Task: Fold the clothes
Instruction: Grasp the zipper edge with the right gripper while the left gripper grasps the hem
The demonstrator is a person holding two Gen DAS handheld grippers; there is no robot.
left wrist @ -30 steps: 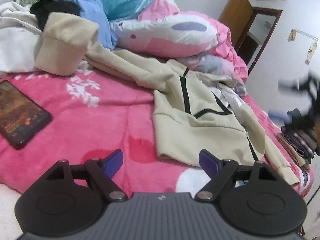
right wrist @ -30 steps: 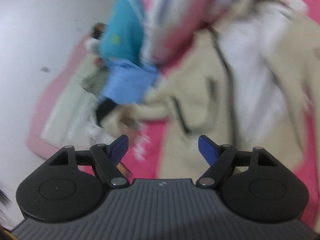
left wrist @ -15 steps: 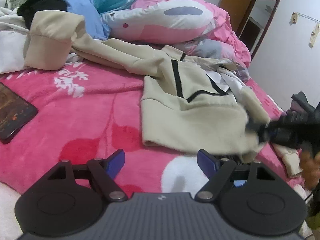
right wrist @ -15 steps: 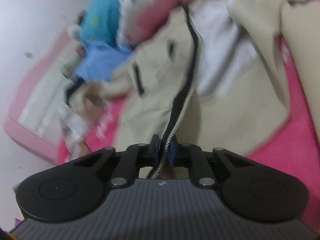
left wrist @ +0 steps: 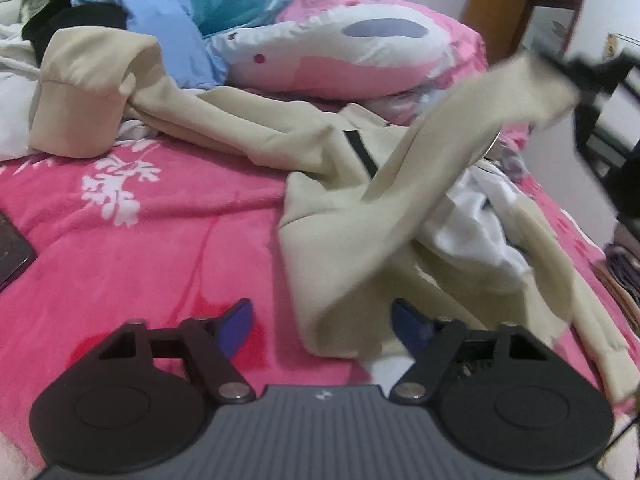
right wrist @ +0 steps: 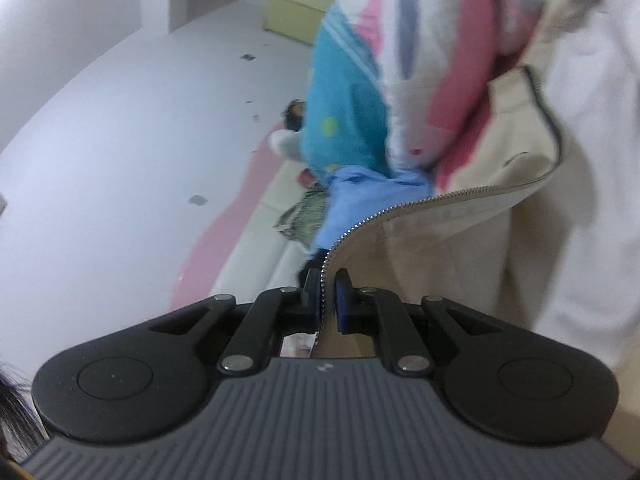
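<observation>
A beige zip jacket with black stripes lies spread on the pink blanket; its white lining shows. My left gripper hovers low over the near hem corner, which lies between its blue pads. The jaws are closing and the pads do not touch the cloth. My right gripper is shut on the jacket's zipper edge. In the left wrist view, the right gripper holds that front flap lifted at the upper right, blurred.
A dark phone lies at the blanket's left edge. A pink and white pillow, a blue garment and white bedding are piled behind the jacket. Folded clothes sit at the far right, by a brown door.
My right gripper shut on the jacket's zipper edge and raised the front flap off the bed. My left gripper moved in over the near hem and its fingers drew closer together.
</observation>
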